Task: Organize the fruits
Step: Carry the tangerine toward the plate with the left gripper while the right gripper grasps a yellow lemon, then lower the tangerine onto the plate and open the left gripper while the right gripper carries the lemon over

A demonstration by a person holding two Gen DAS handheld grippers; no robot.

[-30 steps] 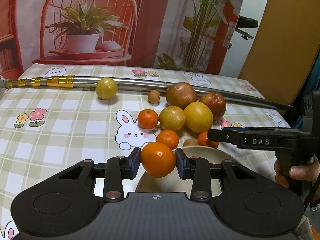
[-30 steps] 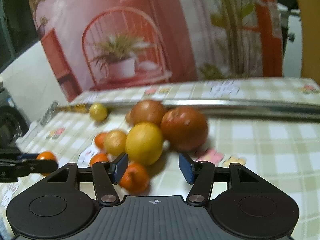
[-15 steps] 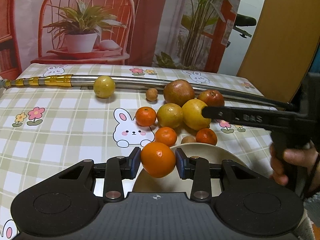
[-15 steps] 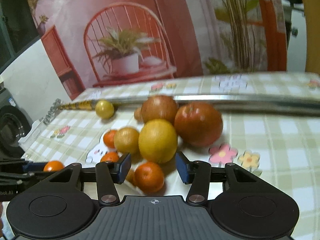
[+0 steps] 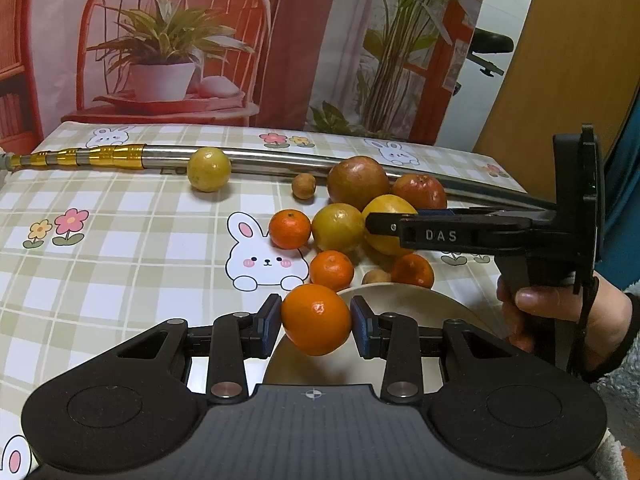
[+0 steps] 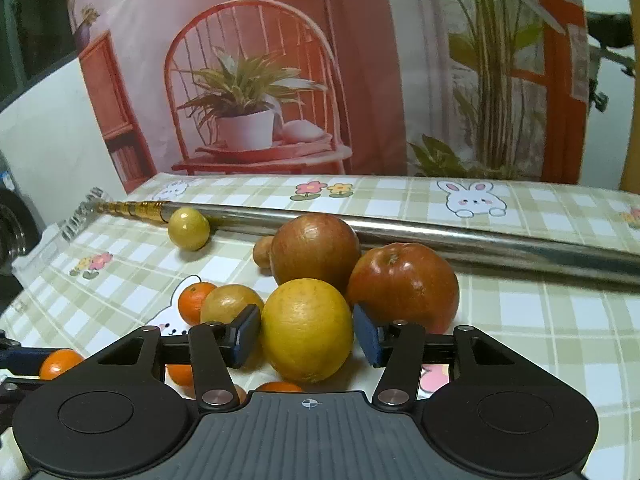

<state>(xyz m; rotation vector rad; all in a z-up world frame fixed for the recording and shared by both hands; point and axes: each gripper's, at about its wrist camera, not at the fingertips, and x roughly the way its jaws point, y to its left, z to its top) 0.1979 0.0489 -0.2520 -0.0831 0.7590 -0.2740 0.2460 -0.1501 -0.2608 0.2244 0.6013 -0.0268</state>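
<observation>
My left gripper [image 5: 316,326] is shut on an orange mandarin [image 5: 316,319] and holds it over the near rim of a cream plate [image 5: 404,300]. My right gripper [image 6: 307,334] is open, its jaws on either side of a large yellow orange [image 6: 307,330] that sits on the table; small gaps show at both pads. In the left wrist view the right gripper [image 5: 380,226] reaches in from the right, in front of that yellow orange [image 5: 386,208]. Around it lie a red apple [image 6: 404,286], a brownish apple [image 6: 316,252], a yellow-green fruit [image 6: 230,306] and small mandarins [image 5: 290,229].
A long metal pole [image 5: 280,162] with a gold end lies across the back of the checked tablecloth. A lone yellow fruit [image 5: 209,169] and a small brown fruit [image 5: 304,186] rest near it. A printed backdrop stands behind the table.
My right gripper has moved forward and lower until the large yellow orange sits between its jaws. My left gripper has kept hold of the mandarin over the plate.
</observation>
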